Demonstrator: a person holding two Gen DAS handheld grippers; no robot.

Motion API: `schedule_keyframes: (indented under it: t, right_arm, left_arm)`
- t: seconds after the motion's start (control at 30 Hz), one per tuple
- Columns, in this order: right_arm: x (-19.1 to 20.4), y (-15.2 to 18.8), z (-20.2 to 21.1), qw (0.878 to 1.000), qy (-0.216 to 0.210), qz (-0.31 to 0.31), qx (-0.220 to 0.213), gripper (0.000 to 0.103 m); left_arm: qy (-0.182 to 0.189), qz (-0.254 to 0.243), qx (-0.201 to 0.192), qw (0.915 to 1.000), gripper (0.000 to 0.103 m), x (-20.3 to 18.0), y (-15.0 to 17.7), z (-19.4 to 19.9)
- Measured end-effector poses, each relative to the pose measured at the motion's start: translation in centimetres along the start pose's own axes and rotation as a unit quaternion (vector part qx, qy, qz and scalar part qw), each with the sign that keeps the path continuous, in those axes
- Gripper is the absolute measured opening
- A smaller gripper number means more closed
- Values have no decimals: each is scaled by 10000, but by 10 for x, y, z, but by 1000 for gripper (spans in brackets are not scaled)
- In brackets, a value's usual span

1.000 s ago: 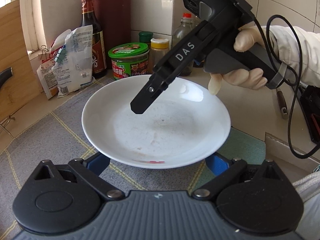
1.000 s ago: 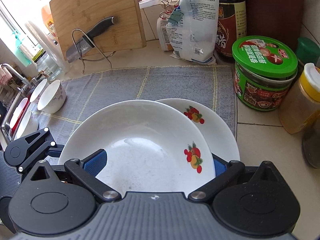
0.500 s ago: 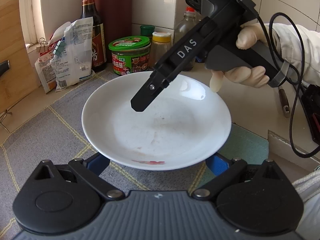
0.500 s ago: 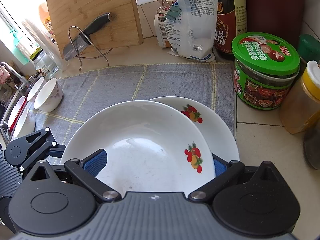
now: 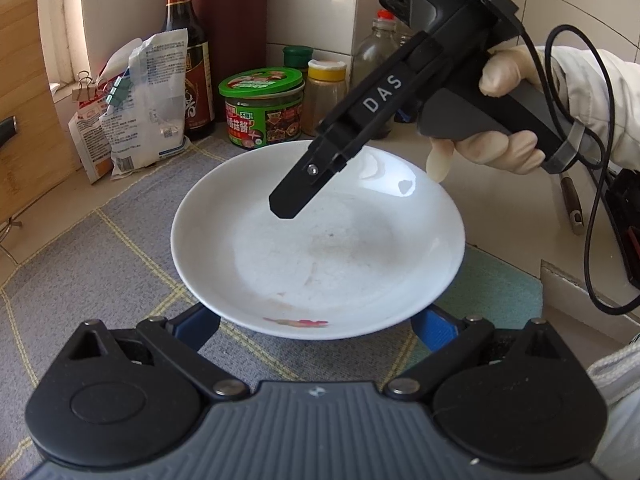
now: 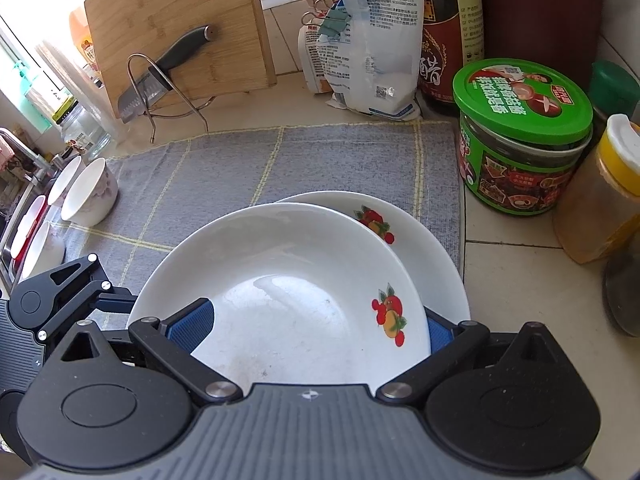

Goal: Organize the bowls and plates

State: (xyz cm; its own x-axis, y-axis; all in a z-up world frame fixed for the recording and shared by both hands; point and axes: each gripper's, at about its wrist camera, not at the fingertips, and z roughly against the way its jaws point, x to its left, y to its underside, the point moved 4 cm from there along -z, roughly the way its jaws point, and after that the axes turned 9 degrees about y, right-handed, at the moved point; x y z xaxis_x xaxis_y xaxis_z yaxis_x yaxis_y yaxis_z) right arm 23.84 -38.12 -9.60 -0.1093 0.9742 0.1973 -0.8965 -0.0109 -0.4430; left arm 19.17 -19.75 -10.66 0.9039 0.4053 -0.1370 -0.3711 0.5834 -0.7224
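Two white plates with fruit prints are stacked on the grey mat. The top plate point(image 6: 288, 280) point(image 5: 320, 248) lies offset on the lower plate point(image 6: 432, 240). My right gripper point(image 6: 308, 328) is open, its blue pads on either side of the top plate's near rim. In the left wrist view it point(image 5: 288, 208) hangs over the plate. My left gripper point(image 5: 316, 328) is open, its pads beside and under the plate's near rim. Small white bowls point(image 6: 90, 192) stand at the mat's left edge.
A green-lidded jar point(image 6: 524, 136), a yellow-capped jar point(image 6: 600, 196), a sauce bottle point(image 6: 452, 32) and a clipped bag point(image 6: 372, 40) stand behind the mat point(image 6: 320, 160). A cutting board point(image 6: 176, 28) with a knife on a wire rack leans at back left. A sink edge is far left.
Both grippers have moved slightly closer to the plates; the view has shifted a little. The plates have not visibly moved.
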Motion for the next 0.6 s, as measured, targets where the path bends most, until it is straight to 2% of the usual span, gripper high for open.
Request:
schedule_keyframes:
  t: [0.6]
  right_arm:
    - [-6, 2, 4, 9999, 106, -49, 13, 103]
  left_arm:
    - [42, -89, 39, 9999, 100, 2, -2, -4]
